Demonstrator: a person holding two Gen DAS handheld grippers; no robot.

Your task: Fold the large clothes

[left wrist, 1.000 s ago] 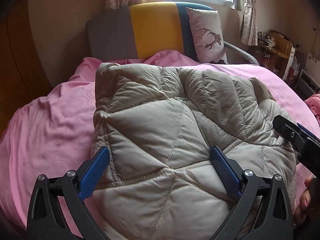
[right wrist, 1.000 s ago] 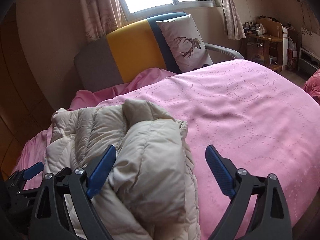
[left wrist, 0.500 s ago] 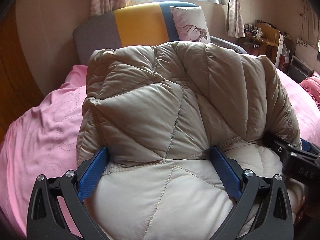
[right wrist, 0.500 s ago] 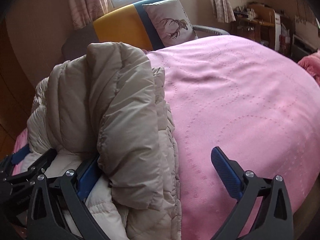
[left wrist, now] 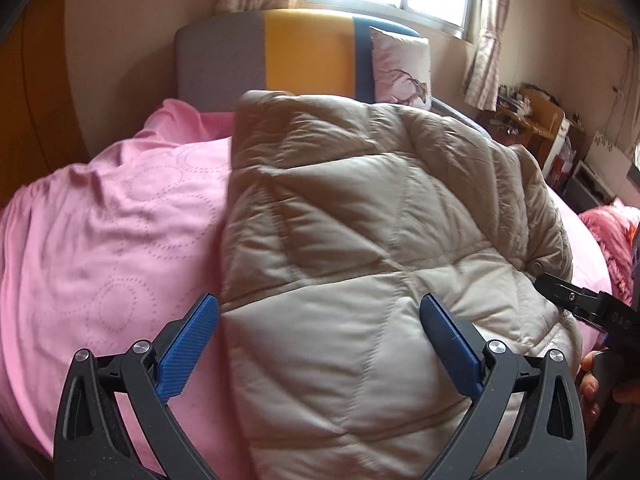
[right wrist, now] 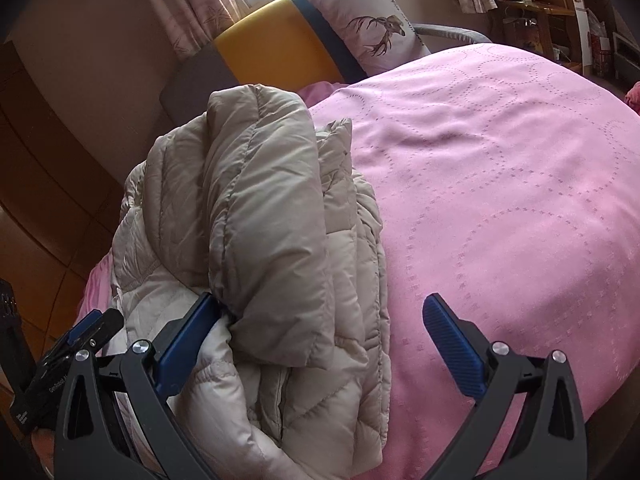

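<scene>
A beige quilted down jacket (left wrist: 360,264) lies folded in a thick bundle on the pink bedspread (left wrist: 104,240). My left gripper (left wrist: 320,340) is open, its blue fingers straddling the jacket's near edge. In the right wrist view the jacket (right wrist: 264,240) is a bulky stack at the left of the bed. My right gripper (right wrist: 324,340) is open, its left finger (right wrist: 188,344) against the jacket's folded sleeve and its right finger over the bare bedspread (right wrist: 500,200). The other gripper shows at each view's edge (left wrist: 592,312) (right wrist: 76,340).
A grey, yellow and blue headboard (left wrist: 280,48) and a deer-print pillow (right wrist: 376,36) stand at the far end under a window. A cluttered wooden shelf (left wrist: 536,120) is at the right. A wooden wardrobe (right wrist: 48,160) lines the left side.
The jacket was lifted and tipped up half a second ago; now it has dropped back onto the bed, lower and flatter. Both grippers stay open.
</scene>
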